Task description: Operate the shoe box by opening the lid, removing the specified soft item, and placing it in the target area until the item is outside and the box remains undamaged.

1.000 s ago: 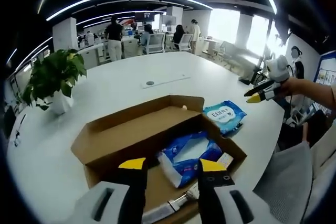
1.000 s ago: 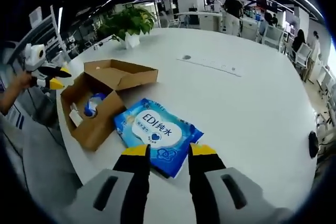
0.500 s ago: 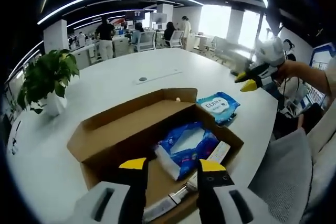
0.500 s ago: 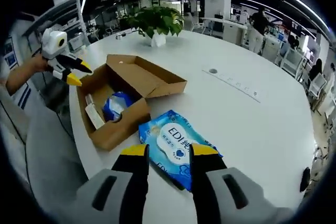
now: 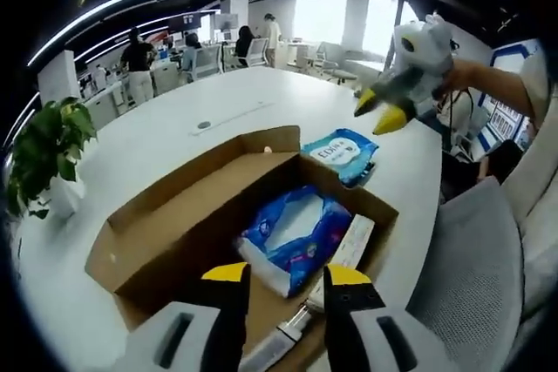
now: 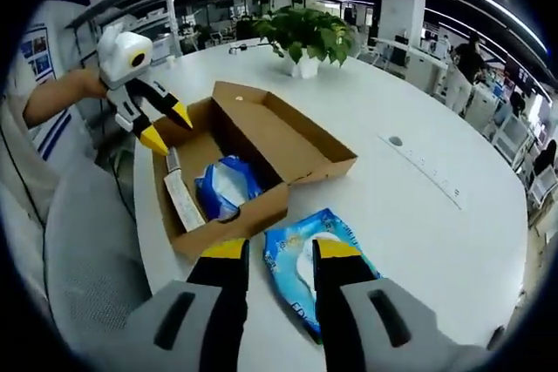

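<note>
With both grippers, left [image 5: 281, 278] and right [image 6: 275, 253], released and empty, we see one pack [image 6: 324, 267] on the table's near edge and another [image 5: 293, 240] in the open box [image 5: 179, 233]; a careless reach could tear its wall.

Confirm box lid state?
Open. The lid is folded back flat on the table; a blue pack shows inside the box.

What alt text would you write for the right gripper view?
An open cardboard shoe box on a white table holds a blue soft pack; a second blue wipes pack lies outside, beyond the open right gripper.
</note>
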The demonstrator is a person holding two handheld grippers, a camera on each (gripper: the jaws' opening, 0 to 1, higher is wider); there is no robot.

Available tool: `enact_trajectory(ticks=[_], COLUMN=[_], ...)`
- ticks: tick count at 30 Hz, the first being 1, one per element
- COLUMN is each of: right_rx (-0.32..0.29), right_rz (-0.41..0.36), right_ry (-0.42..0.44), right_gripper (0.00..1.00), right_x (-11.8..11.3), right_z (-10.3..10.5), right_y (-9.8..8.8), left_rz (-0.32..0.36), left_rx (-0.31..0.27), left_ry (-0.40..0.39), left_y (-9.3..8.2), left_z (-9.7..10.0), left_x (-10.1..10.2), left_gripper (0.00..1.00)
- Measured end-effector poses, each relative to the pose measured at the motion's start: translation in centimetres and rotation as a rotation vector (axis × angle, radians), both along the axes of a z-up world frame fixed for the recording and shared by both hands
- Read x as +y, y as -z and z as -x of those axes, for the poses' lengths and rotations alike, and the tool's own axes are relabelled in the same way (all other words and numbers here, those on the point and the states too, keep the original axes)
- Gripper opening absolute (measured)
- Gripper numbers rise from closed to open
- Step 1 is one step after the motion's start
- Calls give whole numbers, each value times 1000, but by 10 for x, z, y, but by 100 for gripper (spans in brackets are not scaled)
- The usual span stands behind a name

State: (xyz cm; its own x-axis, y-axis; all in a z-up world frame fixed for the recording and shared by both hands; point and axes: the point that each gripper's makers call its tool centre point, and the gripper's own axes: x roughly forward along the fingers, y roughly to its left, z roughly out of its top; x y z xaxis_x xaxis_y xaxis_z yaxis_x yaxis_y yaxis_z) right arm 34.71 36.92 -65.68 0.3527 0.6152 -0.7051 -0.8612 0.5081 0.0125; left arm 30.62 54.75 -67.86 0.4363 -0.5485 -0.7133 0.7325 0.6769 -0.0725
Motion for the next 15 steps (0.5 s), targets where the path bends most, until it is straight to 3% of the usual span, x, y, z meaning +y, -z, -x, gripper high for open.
enact_trajectory(ticks=[15], right_rx=[-3], right_rz=[13], right_ry=[-111], right_gripper=[24], right_x=[47], right_z=[-2], right_y=[10], left_rz=[-34], left_rx=[45], left_ry=[189], left_y=[19], left_z=[-11], left_x=[-24], left_gripper=[28])
